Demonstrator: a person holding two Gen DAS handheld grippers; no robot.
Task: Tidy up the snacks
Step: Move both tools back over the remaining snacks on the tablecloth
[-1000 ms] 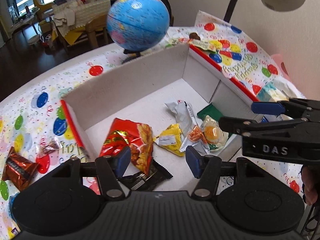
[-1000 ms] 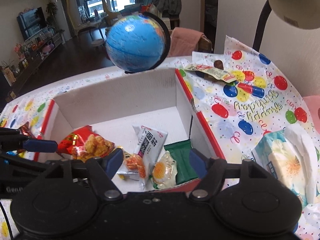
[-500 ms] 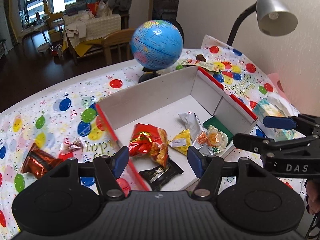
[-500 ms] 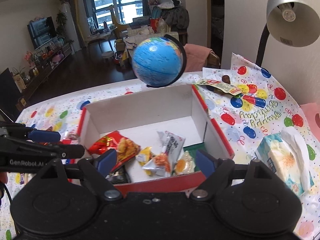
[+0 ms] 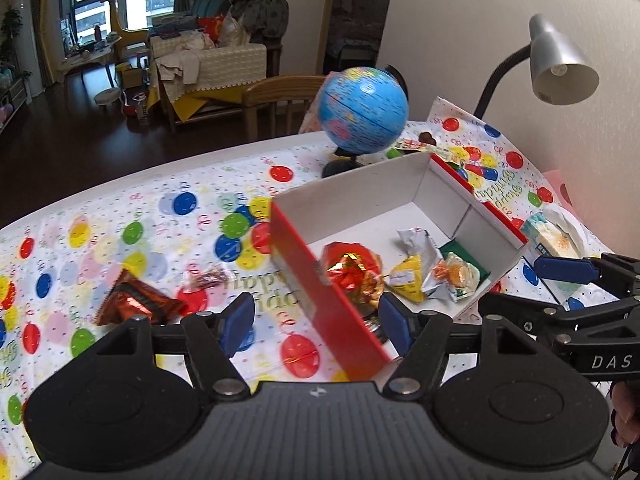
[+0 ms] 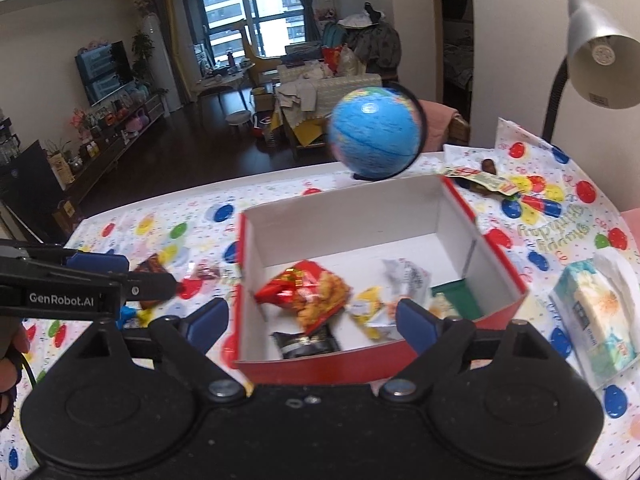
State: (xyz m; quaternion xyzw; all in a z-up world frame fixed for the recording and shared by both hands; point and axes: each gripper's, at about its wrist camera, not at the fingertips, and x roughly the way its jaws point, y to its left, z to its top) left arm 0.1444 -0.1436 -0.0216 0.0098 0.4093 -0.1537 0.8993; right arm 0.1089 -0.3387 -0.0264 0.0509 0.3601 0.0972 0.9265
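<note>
A red cardboard box with white inside sits on the balloon-print tablecloth and holds several snack packets, among them a red chips bag, a yellow packet and a black packet. A brown-orange wrapper and a small candy lie on the cloth left of the box. My left gripper is open and empty above the box's near left corner. My right gripper is open and empty above the box's near wall.
A blue globe stands behind the box. A grey desk lamp rises at the right by the wall. A tissue pack lies right of the box. More wrappers lie behind it.
Both grippers have pulled back and up from the box, so more of the table shows. The left one has also shifted left. Both stay open and empty.
</note>
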